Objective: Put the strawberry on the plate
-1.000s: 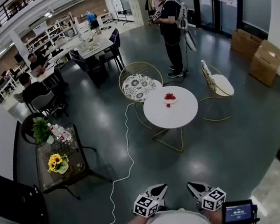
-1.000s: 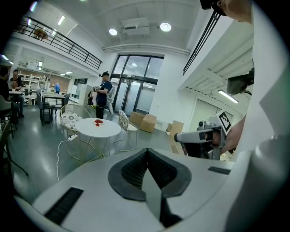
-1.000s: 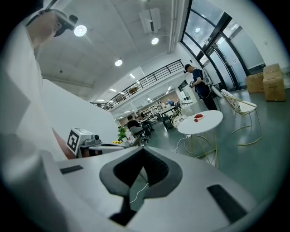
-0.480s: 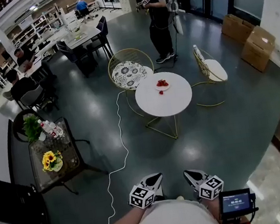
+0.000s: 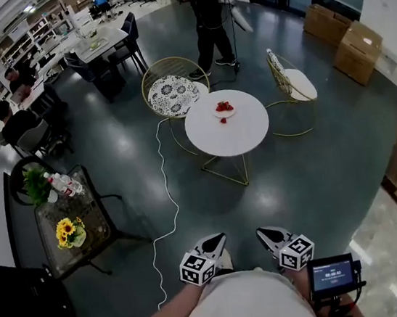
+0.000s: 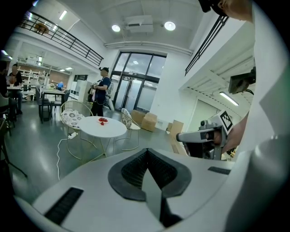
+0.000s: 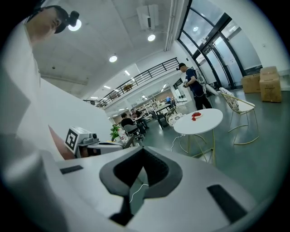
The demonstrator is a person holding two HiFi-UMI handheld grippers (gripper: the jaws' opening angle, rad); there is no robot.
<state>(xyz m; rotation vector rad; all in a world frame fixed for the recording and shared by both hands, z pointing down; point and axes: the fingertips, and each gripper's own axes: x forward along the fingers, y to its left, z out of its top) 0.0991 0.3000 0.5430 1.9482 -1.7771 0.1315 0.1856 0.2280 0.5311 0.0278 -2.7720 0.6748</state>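
A small white plate point(image 5: 224, 109) with red strawberries on it sits at the far side of the round white table point(image 5: 239, 132). One loose strawberry point(image 5: 222, 121) lies on the tabletop just in front of the plate. The same table point(image 6: 108, 128) and its red strawberries point(image 6: 103, 120) show far off in the left gripper view, and the plate point(image 7: 196, 115) shows in the right gripper view. My left gripper point(image 5: 216, 240) and right gripper point(image 5: 265, 233) are held close to my body, well short of the table. Both are shut with nothing in them.
Two gold wire chairs point(image 5: 169, 92) point(image 5: 290, 84) flank the table, and a person in black point(image 5: 206, 15) stands beyond it. A white cable point(image 5: 161, 196) runs across the dark floor. A glass side table point(image 5: 69, 225) with sunflowers and bottles stands left; cardboard boxes point(image 5: 348, 41) lie right.
The table, chairs and standing person have drawn nearer and shifted left in the head view as I moved toward them. Both grippers stay shut close to my body.
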